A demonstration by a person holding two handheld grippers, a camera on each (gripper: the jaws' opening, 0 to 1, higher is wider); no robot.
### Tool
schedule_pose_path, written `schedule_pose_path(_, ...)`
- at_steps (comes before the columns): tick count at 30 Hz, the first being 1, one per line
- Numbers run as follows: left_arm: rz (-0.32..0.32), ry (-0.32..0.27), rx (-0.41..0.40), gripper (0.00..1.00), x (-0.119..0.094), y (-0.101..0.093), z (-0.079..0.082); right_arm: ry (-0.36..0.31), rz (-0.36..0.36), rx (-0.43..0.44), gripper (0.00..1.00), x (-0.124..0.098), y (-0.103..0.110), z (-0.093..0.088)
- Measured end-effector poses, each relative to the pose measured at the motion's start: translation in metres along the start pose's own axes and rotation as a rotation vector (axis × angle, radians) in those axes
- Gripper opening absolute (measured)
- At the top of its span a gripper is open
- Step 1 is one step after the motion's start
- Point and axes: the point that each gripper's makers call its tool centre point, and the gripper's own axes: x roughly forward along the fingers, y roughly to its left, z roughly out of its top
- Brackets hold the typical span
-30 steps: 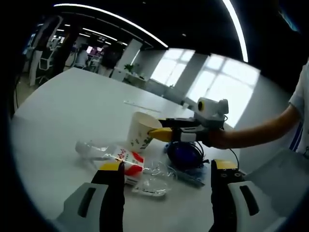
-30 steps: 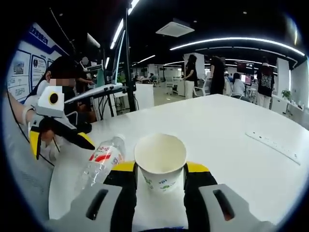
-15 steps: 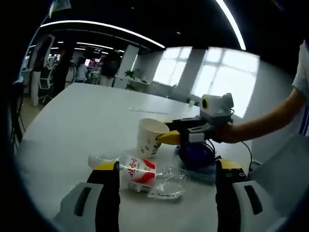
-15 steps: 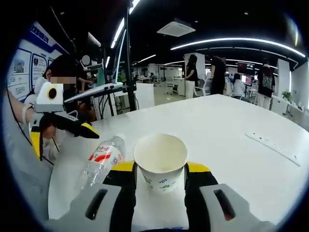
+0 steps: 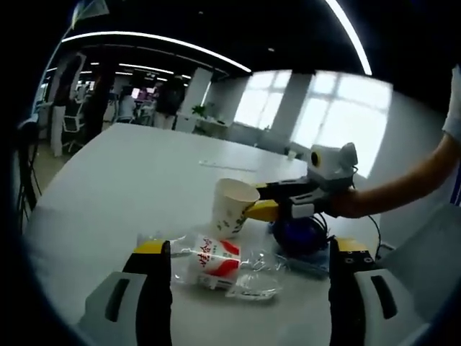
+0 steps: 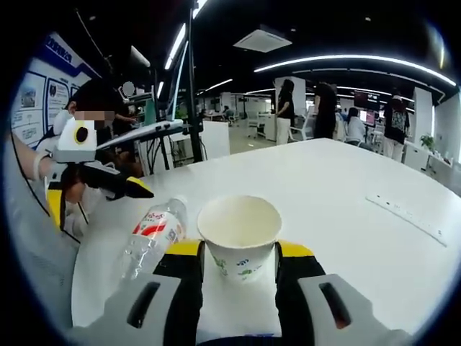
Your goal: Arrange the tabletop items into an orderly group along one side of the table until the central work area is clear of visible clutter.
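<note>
Right tongs (image 6: 238, 252) clamp the paper cup (image 6: 239, 238); left tongs (image 5: 245, 249) gape over the plastic bottle (image 5: 216, 261), so worktop (image 5: 130, 173) tidying's barely started.

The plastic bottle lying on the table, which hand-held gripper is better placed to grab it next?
Left. The left hand-held gripper is open with the plastic bottle lying between its jaws, while the right hand-held gripper is shut on the paper cup.

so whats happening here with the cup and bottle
A person is tidying a white table with two handheld grippers. The right gripper is shut on a paper cup. A clear plastic bottle lies on its side beside the cup, and the left gripper is open around it.
</note>
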Motion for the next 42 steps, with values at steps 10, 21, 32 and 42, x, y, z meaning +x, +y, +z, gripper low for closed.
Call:
schedule_pose_path(10, 0.009, -0.009, -0.008, 0.89, -0.002, 0.002, 0.006, 0.016, -0.015, -0.017, 0.39, -0.009, 0.002, -0.003)
schedule_pose_path(21, 0.0, -0.007, -0.009, 0.88, -0.01, -0.001, 0.01, 0.014, -0.064, 0.028, 0.4, -0.036, 0.006, 0.005)
schedule_pose_path(32, 0.027, -0.014, 0.033, 0.88, -0.021, -0.017, 0.023, -0.002, 0.039, 0.013, 0.39, -0.067, 0.036, 0.004)
schedule_pose_path(42, 0.056, 0.066, 0.063, 0.88, -0.031, -0.02, 0.015, 0.051, 0.141, 0.006, 0.4, -0.083, 0.069, -0.012)
